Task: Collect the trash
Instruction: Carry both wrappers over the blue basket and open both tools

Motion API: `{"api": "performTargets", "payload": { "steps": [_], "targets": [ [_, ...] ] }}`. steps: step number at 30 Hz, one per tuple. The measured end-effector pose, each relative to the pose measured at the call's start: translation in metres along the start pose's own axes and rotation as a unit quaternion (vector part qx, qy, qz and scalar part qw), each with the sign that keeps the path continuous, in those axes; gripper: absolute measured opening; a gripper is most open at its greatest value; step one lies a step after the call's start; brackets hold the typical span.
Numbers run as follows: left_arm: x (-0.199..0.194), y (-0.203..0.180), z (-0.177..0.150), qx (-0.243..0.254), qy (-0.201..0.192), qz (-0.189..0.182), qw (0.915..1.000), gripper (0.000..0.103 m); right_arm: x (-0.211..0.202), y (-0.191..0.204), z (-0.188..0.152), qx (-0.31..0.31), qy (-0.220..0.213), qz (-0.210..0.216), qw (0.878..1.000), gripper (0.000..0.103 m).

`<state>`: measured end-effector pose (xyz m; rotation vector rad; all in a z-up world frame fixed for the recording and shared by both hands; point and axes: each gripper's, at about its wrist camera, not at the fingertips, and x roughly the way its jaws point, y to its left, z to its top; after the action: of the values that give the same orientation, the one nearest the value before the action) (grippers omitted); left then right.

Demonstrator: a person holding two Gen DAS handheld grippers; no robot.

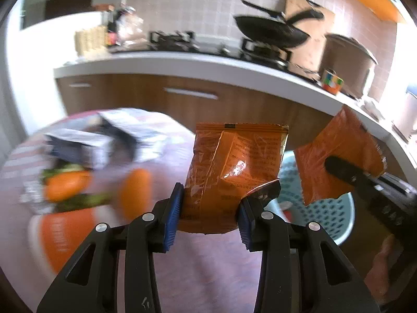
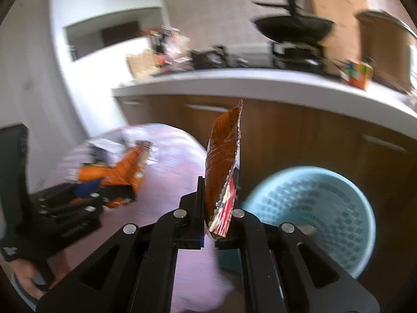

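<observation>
While each gripper clamps an orange wrapper, the blue basket (image 2: 312,214) sits lower right of the right gripper (image 2: 217,224), farther right past the left gripper (image 1: 208,208).

The orange snack packet (image 1: 229,172) is thin, crinkled plastic film with a glossy sheen that catches the light. The second packet (image 2: 222,167) has the same shiny film and a silvery foil lining along its torn edge. The fingers (image 1: 173,208) of the left gripper (image 1: 208,208) are matt black plastic with ribbed blue pads and bright metal pins. The basket (image 2: 325,208) is pale blue plastic, moulded as an open lattice. The tabletop (image 1: 203,268) carries a soft, matt pink cloth. The cabinets (image 1: 234,104) look like brown wood grain with brushed metal handles, under a smooth white counter (image 1: 182,62).
</observation>
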<state>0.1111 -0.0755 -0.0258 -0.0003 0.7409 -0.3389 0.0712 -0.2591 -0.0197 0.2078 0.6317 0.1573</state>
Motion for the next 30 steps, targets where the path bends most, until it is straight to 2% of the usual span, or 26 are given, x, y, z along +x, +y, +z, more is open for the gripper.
{"api": "performTargets", "payload": {
  "steps": [6, 11, 18, 19, 20, 21, 22, 23, 24, 30],
  "targets": [
    [0.045, -0.057, -0.001, 0.028, 0.037, -0.043, 0.9980, 0.037, 0.018, -0.070, -0.018, 0.065, 0.054, -0.044, 0.995, 0.003],
    [0.086, -0.092, -0.001, 0.049, 0.084, -0.071, 0.9927, 0.040, 0.022, -0.093, -0.031, 0.073, 0.071, -0.074, 0.992, 0.003],
    [0.111, -0.104, -0.011, 0.071, 0.116, -0.070, 0.9883, 0.063, 0.042, -0.118, -0.038, 0.090, 0.100, -0.082, 0.987, 0.006],
    [0.112, -0.105, -0.013, 0.073, 0.118, -0.070, 0.9878, 0.068, 0.044, -0.121, -0.040, 0.094, 0.106, -0.082, 0.987, 0.008],
    [0.113, -0.105, -0.014, 0.077, 0.123, -0.071, 0.9869, 0.068, 0.047, -0.123, -0.041, 0.099, 0.113, -0.079, 0.986, 0.017],
    [0.113, -0.105, -0.015, 0.078, 0.125, -0.074, 0.9862, 0.070, 0.048, -0.125, -0.041, 0.102, 0.115, -0.077, 0.985, 0.032],
    [0.113, -0.106, -0.016, 0.080, 0.128, -0.079, 0.9854, 0.075, 0.048, -0.126, -0.043, 0.104, 0.116, -0.078, 0.985, 0.042],
    [0.113, -0.105, -0.018, 0.084, 0.133, -0.088, 0.9837, 0.076, 0.047, -0.126, -0.043, 0.104, 0.115, -0.083, 0.984, 0.059],
    [0.112, -0.104, -0.019, 0.086, 0.135, -0.093, 0.9826, 0.078, 0.045, -0.125, -0.043, 0.103, 0.109, -0.089, 0.985, 0.063],
    [0.093, -0.094, -0.022, 0.077, 0.112, -0.106, 0.9850, 0.078, 0.033, -0.122, -0.037, 0.111, 0.091, -0.076, 0.987, 0.063]
  ]
}}
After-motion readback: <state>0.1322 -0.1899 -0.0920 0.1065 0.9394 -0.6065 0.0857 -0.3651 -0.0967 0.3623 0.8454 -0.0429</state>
